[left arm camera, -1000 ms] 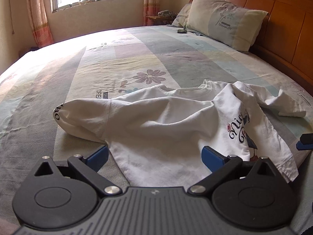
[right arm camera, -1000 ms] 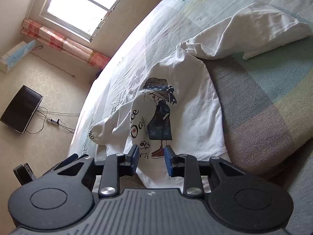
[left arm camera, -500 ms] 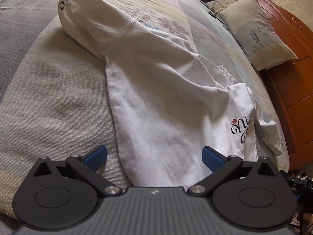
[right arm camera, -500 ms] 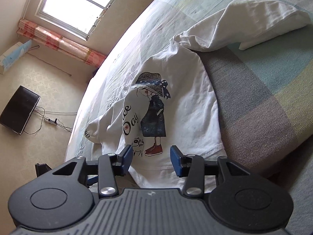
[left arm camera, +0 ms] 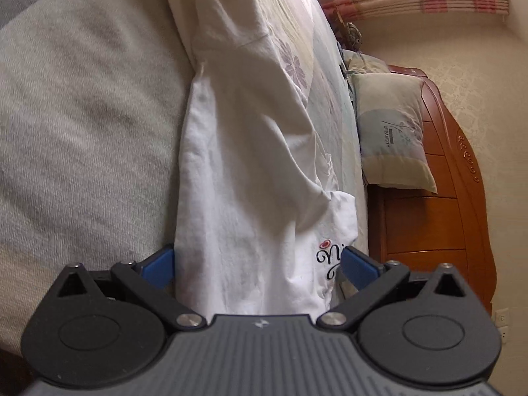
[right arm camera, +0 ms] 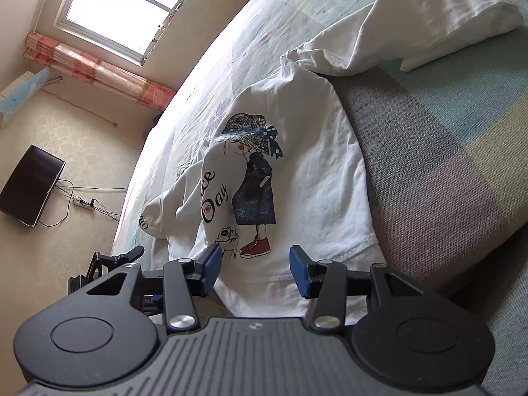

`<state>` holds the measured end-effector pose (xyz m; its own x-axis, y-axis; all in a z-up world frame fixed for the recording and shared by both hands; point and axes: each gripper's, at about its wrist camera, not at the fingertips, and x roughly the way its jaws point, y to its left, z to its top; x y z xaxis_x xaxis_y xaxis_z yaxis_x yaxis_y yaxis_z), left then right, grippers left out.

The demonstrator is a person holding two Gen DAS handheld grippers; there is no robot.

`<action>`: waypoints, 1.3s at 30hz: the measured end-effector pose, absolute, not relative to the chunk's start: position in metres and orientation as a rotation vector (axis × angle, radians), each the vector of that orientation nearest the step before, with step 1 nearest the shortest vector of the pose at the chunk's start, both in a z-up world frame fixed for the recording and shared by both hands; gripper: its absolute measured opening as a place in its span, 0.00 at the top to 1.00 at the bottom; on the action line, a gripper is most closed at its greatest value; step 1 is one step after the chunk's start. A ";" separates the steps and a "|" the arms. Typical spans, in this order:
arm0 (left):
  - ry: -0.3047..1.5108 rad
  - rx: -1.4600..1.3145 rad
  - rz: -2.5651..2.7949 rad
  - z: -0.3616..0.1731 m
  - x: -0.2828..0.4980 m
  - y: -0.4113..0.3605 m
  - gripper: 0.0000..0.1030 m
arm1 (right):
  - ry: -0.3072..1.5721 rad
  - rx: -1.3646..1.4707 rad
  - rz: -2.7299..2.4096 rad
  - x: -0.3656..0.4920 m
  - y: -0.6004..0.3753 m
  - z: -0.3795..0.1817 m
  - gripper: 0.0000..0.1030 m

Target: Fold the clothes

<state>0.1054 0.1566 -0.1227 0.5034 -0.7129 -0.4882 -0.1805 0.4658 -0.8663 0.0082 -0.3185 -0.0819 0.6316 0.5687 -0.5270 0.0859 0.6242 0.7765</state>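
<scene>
A white T-shirt (left arm camera: 244, 178) with a printed girl in a hat (right arm camera: 254, 178) lies crumpled on the bed, partly folded over itself. My left gripper (left arm camera: 257, 265) is open, its blue pads straddling the shirt's lower edge near the black script print (left arm camera: 330, 257). My right gripper (right arm camera: 257, 269) is open over the shirt's hem, just below the printed red shoes. One sleeve (right arm camera: 412, 23) lies bunched toward the far right in the right wrist view. The left gripper also shows in the right wrist view (right arm camera: 109, 264) at the bed's edge.
The bed has a pastel patchwork sheet (right arm camera: 445, 138). A pillow (left arm camera: 392, 132) leans on the wooden headboard (left arm camera: 439, 214). A window (right arm camera: 115, 10) with pink curtains, a dark screen (right arm camera: 31, 188) and a power strip on the floor lie beyond the bed.
My left gripper rolled and dropped low to the shirt's lower edge, staying open. My right gripper opened wider over the hem.
</scene>
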 end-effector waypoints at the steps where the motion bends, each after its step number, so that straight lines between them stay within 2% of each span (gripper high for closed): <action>1: 1.023 -1.090 -0.429 -0.126 0.100 0.154 0.01 | 0.862 0.869 0.320 0.008 -0.318 -0.082 0.49; 10: 1.021 -0.994 -0.451 -0.123 0.127 0.128 0.01 | 0.868 0.856 0.315 0.006 -0.316 -0.083 0.49; 13: 1.018 -0.974 -0.460 -0.122 0.118 0.126 0.05 | 0.871 0.851 0.314 0.006 -0.315 -0.083 0.49; 15: 1.019 -0.965 -0.444 -0.122 0.106 0.131 0.17 | 0.872 0.848 0.313 0.005 -0.315 -0.083 0.49; 16: 1.021 -0.972 -0.425 -0.125 0.103 0.135 0.32 | 0.873 0.847 0.313 0.005 -0.314 -0.083 0.47; 17: 1.023 -0.980 -0.406 -0.128 0.100 0.140 0.42 | 0.874 0.845 0.312 0.005 -0.314 -0.084 0.45; 18: 1.045 -0.949 -0.377 -0.127 0.103 0.139 0.48 | 0.876 0.845 0.310 0.005 -0.314 -0.084 0.45; 19: 1.069 -0.915 -0.347 -0.126 0.105 0.139 0.68 | 0.880 0.847 0.306 0.006 -0.314 -0.086 0.45; 20: 1.092 -0.881 -0.317 -0.125 0.108 0.138 0.95 | 0.885 0.849 0.301 0.007 -0.314 -0.087 0.45; 21: 1.114 -0.846 -0.287 -0.124 0.110 0.138 0.99 | 0.888 0.849 0.300 0.008 -0.314 -0.088 0.45; 28: 1.018 -0.573 -0.181 -0.065 0.129 0.160 0.98 | 0.859 0.763 0.325 0.005 -0.310 -0.071 0.45; 31: 1.005 -0.450 -0.100 -0.048 0.135 0.173 0.88 | 0.852 0.680 0.330 0.007 -0.307 -0.064 0.45; 37: 0.955 -0.232 -0.046 -0.026 0.122 0.166 0.81 | 0.831 0.459 0.364 0.009 -0.293 -0.049 0.45; 39: 0.940 -0.202 -0.052 -0.021 0.117 0.164 0.73 | 0.813 0.316 0.428 0.008 -0.275 -0.043 0.45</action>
